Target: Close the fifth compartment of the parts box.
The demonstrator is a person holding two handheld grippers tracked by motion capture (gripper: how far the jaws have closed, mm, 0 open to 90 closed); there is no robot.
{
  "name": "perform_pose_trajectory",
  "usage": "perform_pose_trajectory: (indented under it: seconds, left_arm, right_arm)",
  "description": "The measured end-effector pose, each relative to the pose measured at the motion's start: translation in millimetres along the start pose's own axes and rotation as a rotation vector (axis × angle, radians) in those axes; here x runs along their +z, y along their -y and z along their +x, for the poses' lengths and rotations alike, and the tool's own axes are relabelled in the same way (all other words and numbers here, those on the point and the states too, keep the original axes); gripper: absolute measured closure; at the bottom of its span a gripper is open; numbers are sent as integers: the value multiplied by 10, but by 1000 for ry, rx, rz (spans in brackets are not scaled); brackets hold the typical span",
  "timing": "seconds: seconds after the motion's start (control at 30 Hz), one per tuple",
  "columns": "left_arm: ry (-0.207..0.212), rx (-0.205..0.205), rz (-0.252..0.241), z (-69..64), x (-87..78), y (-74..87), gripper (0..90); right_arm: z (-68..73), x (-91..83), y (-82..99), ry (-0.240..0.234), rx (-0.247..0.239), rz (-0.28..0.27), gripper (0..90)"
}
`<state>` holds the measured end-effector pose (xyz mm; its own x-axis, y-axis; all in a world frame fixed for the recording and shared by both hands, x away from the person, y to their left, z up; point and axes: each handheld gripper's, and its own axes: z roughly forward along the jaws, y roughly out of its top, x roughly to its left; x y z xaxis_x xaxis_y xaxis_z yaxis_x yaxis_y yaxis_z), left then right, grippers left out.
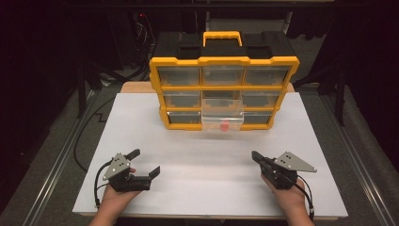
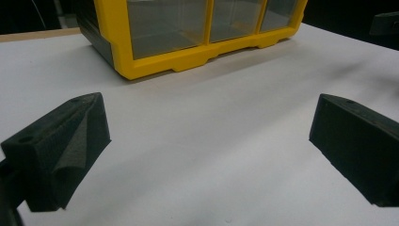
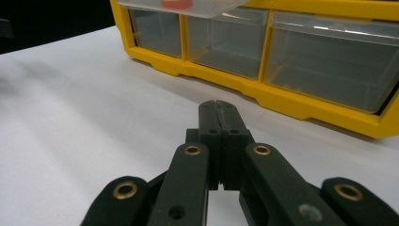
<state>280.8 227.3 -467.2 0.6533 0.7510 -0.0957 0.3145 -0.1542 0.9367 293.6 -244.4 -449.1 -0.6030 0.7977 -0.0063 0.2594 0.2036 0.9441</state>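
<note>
Closest to us, our right gripper (image 3: 220,110) has its jaws pressed together on nothing; our left gripper (image 1: 145,164) stands wide apart, also empty. Both rest near the table's (image 1: 197,155) front edge. Ahead, the organizer's (image 1: 224,87) clear middle drawer (image 1: 222,115) juts out with a small red piece (image 1: 225,125) inside. We should approach that drawer squarely and push it evenly.

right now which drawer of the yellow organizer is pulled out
The middle drawer of the bottom row: it juts forward with a small red thing inside, while the other drawers sit flush.
</note>
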Motion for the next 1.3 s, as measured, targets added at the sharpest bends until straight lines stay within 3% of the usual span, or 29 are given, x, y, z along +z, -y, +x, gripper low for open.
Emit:
perform_pose_trajectory:
  seconds: [0.23, 0.6, 0.8, 1.3]
  left_arm:
    - [2, 5, -3, -6, 3, -2, 3]
    - [5, 5, -3, -2, 1, -1, 3]
    - [6, 4, -4, -3, 2, -1, 3]
    - [5, -2, -11, 0, 5, -2, 3]
  right_arm:
    - [53, 49, -7, -16, -14, 13, 900]
    - [118, 166, -85, -48, -19, -11, 900]
    - [139, 211, -147, -48, -48, -3, 900]
    - [249, 271, -286, -45, -34, -39, 900]
